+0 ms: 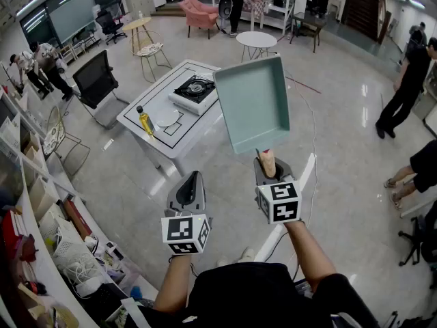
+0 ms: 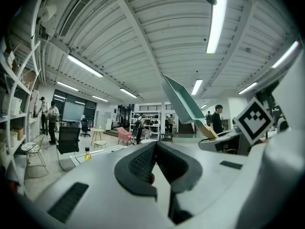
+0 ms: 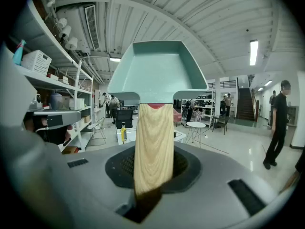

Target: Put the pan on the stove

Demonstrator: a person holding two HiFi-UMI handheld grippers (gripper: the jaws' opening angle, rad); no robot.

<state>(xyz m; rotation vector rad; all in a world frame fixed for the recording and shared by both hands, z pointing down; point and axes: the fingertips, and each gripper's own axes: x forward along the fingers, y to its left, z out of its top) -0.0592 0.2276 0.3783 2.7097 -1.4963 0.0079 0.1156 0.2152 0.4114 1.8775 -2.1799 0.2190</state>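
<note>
The pan (image 1: 252, 104) was a pale teal, rectangular, shallow-walled vessel with a light wooden handle (image 1: 268, 162). It was held in the air, tilted so that its inside faced the person. It was apart from the table and not yet on the stove. The right gripper (image 1: 268, 171) clamped the wooden handle between its jaws, with the handle running straight out from them. The left gripper (image 1: 193, 180) hung beside it, with its jaws together and nothing between them. The portable black-topped gas stove (image 1: 194, 89) sat at the far end of a white rectangular table (image 1: 179, 141) marked with black outlines. On the same tabletop, nearer the person than the stove, stood a bottle of yellow liquid (image 1: 145, 121) and, just beside it, a white plate (image 1: 166, 118). The room was a large open hall with a glossy light floor (image 1: 341, 135). A black office chair (image 1: 95, 80) stood to the left of the table, and cluttered shelving (image 1: 34, 190) lined the left wall. A round white table (image 1: 257, 41) and a pink armchair (image 1: 199, 12) stood farther back. A person in black (image 1: 406, 87) stood at the right, well apart from the table.
</note>
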